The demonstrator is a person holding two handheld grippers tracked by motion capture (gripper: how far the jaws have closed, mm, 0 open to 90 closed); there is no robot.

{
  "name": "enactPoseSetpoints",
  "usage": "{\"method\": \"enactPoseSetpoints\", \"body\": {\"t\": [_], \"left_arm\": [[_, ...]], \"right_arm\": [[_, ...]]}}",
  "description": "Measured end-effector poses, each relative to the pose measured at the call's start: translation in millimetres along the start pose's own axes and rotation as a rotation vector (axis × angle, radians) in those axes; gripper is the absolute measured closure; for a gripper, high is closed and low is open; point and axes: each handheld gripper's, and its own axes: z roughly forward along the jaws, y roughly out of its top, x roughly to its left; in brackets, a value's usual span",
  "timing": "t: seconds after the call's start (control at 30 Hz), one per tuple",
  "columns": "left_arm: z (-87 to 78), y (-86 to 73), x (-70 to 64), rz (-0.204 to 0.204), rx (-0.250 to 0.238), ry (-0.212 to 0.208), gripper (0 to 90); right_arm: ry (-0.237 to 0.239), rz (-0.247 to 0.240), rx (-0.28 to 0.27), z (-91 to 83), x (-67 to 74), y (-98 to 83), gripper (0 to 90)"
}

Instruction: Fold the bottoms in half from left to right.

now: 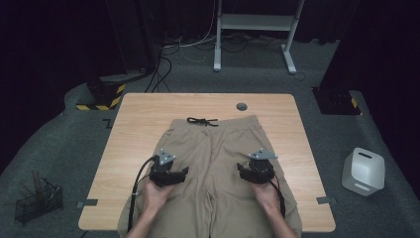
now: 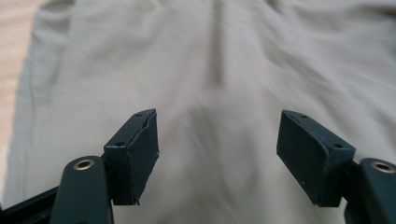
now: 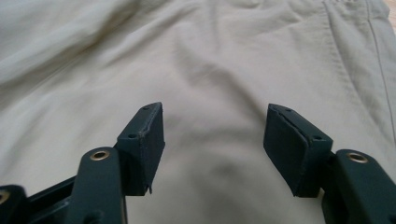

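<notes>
A pair of beige trousers (image 1: 213, 158) lies flat on the wooden table (image 1: 138, 124), waistband at the far side with a black drawstring (image 1: 202, 121), legs hanging over the near edge. My left gripper (image 1: 168, 171) hovers over the left leg and my right gripper (image 1: 256, 168) over the right leg. In the left gripper view the left gripper (image 2: 217, 149) is open above the cloth (image 2: 215, 60), nothing between its pads. The right gripper (image 3: 215, 140) is likewise open over the fabric (image 3: 210, 60), which shows a seam near the top right.
A grey round cap (image 1: 241, 106) sits in the table near the far edge. On the floor stand a white box-shaped device (image 1: 363, 171) at the right, a black wire basket (image 1: 38, 201) at the left, and a white desk frame (image 1: 255, 29) behind with cables.
</notes>
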Motion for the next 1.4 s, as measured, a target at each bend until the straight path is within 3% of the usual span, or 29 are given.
{"method": "enactPoseSetpoints", "body": {"t": [0.2,0.37,0.43,0.67,1.07,1.23,1.4], "left_arm": [[26.9,6.8,10.3,0.002,0.021,0.035,29.4],[38.0,0.5,11.9,0.000,0.059,0.034,29.3],[38.0,-1.2,11.3,0.006,0.049,0.036,29.3],[30.1,-15.9,4.6,0.012,-0.005,0.044,29.3],[-9.7,-51.2,-19.7,0.021,0.001,0.026,29.7],[-13.2,-45.5,-14.0,0.000,0.051,-0.006,28.9],[-14.9,-31.1,-2.1,-0.029,0.037,-0.011,27.0]], "right_arm": [[-0.036,0.016,0.033,24.4,-9.6,8.8,36.2],[-0.038,0.008,0.071,34.4,-8.7,2.9,35.3],[-0.039,0.000,0.077,36.1,-8.0,0.7,35.1],[-0.031,-0.009,0.052,27.2,-2.9,-10.8,34.9],[-0.002,-0.032,0.013,-8.9,19.6,-48.7,34.9],[0.012,-0.046,0.026,-14.1,22.2,-51.5,34.6],[0.017,-0.062,0.032,-14.1,20.6,-46.3,37.5]]}}
